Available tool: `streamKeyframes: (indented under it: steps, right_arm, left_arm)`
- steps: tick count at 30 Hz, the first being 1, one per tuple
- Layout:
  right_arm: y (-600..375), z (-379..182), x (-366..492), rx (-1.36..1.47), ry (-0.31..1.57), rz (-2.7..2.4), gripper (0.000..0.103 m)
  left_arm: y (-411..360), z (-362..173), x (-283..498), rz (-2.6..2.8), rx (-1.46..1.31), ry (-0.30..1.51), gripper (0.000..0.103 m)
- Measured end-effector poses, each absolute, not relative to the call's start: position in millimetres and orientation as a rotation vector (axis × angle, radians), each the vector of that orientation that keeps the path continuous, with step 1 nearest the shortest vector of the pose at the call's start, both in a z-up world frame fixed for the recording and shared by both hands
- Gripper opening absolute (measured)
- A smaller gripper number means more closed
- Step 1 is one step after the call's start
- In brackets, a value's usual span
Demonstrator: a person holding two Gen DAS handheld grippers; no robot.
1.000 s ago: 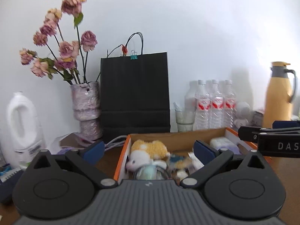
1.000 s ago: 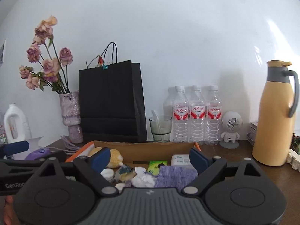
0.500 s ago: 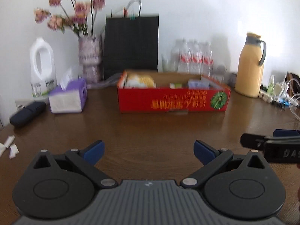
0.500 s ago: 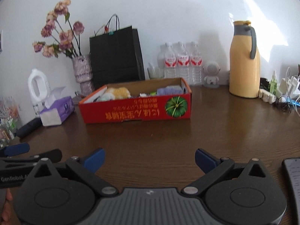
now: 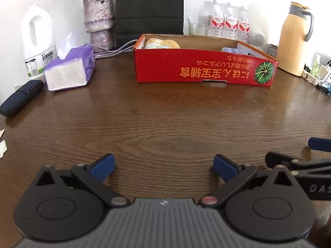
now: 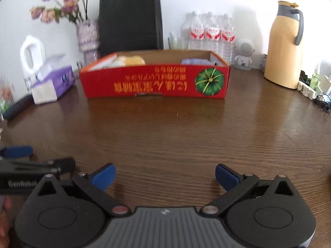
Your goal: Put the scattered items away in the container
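A red cardboard box (image 5: 204,68) (image 6: 155,80) with a green pumpkin picture stands at the back of the brown table. A yellow plush toy (image 5: 162,43) (image 6: 129,61) and a pale purple item (image 6: 195,61) show over its rim. My left gripper (image 5: 163,165) is low over bare table well in front of the box, open, nothing between its blue pads. My right gripper (image 6: 164,174) is open wide too, also over bare wood. Each gripper shows at the edge of the other's view: the right gripper (image 5: 316,150), the left gripper (image 6: 33,157).
A purple tissue box (image 5: 68,68), a dark case (image 5: 20,97) and a white jug (image 5: 38,39) stand at the left. Behind the box are a vase of dried roses (image 5: 99,22), a black bag (image 5: 149,8), water bottles (image 5: 227,22) and a yellow thermos (image 5: 293,39). Cables lie at the right edge (image 5: 322,82).
Both grippers have pulled back from over the box and sunk toward the table, tilting downward. The box now stands far ahead and bare wood lies between the open pads.
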State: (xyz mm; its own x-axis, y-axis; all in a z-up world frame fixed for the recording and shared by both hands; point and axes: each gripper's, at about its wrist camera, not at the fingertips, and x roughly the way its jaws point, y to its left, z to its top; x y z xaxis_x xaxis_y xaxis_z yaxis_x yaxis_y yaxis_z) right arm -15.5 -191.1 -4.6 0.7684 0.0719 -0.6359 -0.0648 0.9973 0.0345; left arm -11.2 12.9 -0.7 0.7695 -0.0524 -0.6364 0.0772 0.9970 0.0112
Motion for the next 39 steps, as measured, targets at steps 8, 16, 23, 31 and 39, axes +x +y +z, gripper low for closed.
streamKeyframes:
  steps: [8, 16, 23, 31, 39]
  right_arm:
    - [-189.0, -5.0, -15.2, 0.001, 0.703, 0.053, 0.103]
    - [-191.7, -5.2, -10.5, 0.010, 0.704, 0.030, 0.103]
    - [-191.3, -5.3, -10.6, 0.010, 0.704, 0.029, 0.103]
    - [-191.1, -5.5, -10.6, 0.010, 0.704, 0.029, 0.103]
    - [-191.1, -5.6, -10.5, 0.011, 0.704, 0.028, 0.103]
  left_arm:
    - [11.5, 0.1, -3.9, -0.083, 0.042, 0.693, 0.103]
    - [10.2, -0.1, -4.0, -0.082, 0.038, 0.694, 0.103]
    - [10.8, -0.2, -3.7, -0.082, 0.038, 0.694, 0.103]
    - [11.3, -0.3, -3.7, -0.083, 0.038, 0.694, 0.103]
    - [11.4, -0.4, -3.8, -0.083, 0.038, 0.694, 0.103]
